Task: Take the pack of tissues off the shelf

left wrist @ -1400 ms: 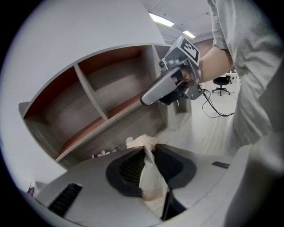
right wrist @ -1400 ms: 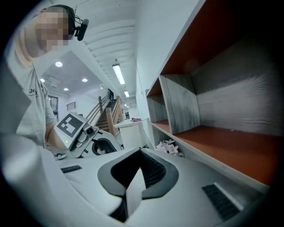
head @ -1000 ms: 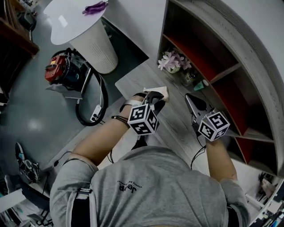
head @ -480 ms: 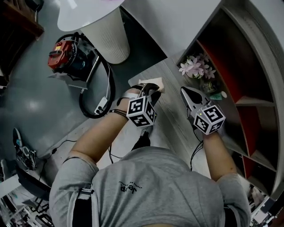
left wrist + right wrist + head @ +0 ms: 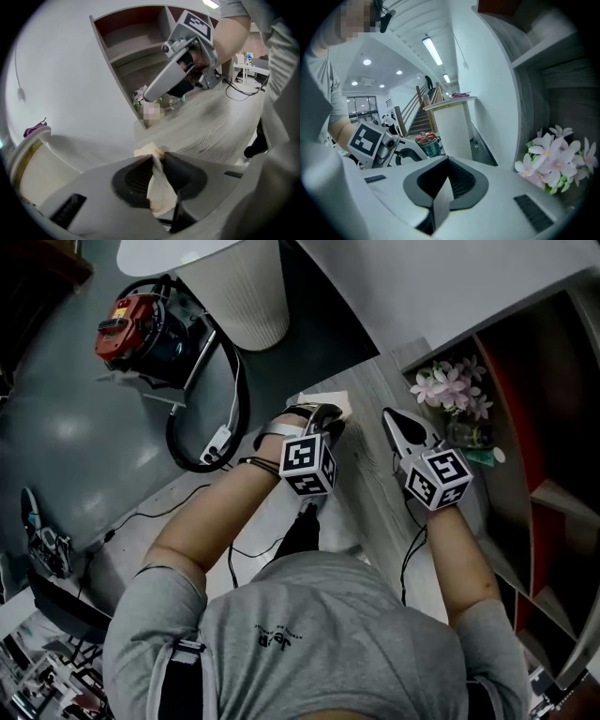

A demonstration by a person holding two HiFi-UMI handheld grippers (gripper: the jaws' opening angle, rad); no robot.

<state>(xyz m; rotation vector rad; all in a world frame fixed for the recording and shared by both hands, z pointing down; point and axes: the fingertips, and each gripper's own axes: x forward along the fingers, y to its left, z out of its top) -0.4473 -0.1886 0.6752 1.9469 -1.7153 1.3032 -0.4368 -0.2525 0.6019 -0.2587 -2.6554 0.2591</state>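
The pack of tissues (image 5: 330, 403) is a thin cream packet pinched between the tips of my left gripper (image 5: 326, 414), held over the near corner of the grey wooden shelf board (image 5: 375, 493). In the left gripper view the pack (image 5: 160, 185) hangs crumpled between the dark pads, with its top edge poking out above my left gripper (image 5: 157, 158). My right gripper (image 5: 394, 420) hovers beside it to the right, jaws together and empty. In its own view my right gripper (image 5: 447, 163) is shut, with nothing in it.
A small pot of pink flowers (image 5: 451, 390) and a glass jar (image 5: 466, 434) stand at the back of the shelf board, under red-lined compartments (image 5: 525, 362). On the floor to the left are a red vacuum cleaner (image 5: 141, 329) with its hose and a white ribbed pedestal table (image 5: 239, 287).
The head view has swung so the shelf now lies further right. Both grippers sit a little nearer the board's front corner, and the left still pinches the pack.
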